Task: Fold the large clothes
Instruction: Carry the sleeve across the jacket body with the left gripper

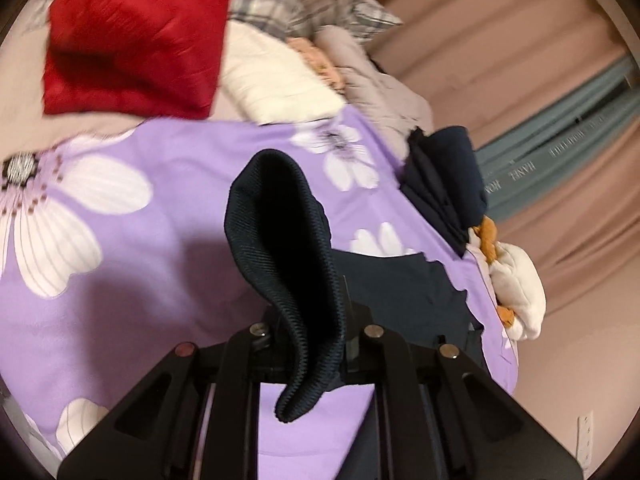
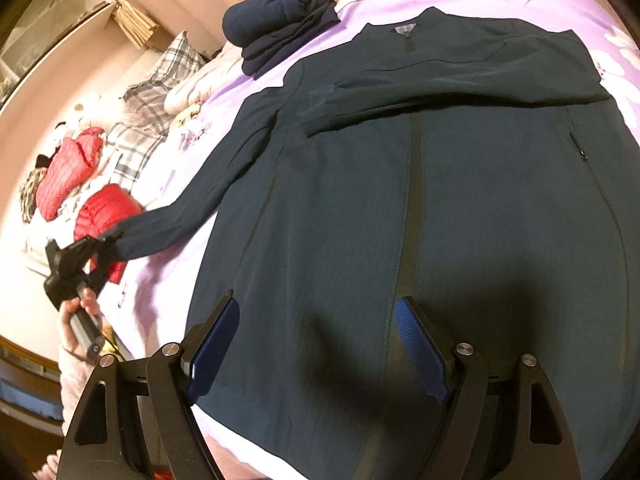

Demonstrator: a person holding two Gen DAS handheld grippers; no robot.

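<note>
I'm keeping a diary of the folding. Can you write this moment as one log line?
step: fold sleeve | left tool: shut on cuff | right tool: open over jacket | other sleeve: folded across chest

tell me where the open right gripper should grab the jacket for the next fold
Probably the bottom hem of the jacket, right below the right gripper, coming straight down. The jacket lies flat, zip up, and its free edge is nearest there. The left gripper already pinches the cuff.

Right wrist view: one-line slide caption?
Open right gripper hovers over the jacket on the bed; left gripper pinches one sleeve cuff.
</note>
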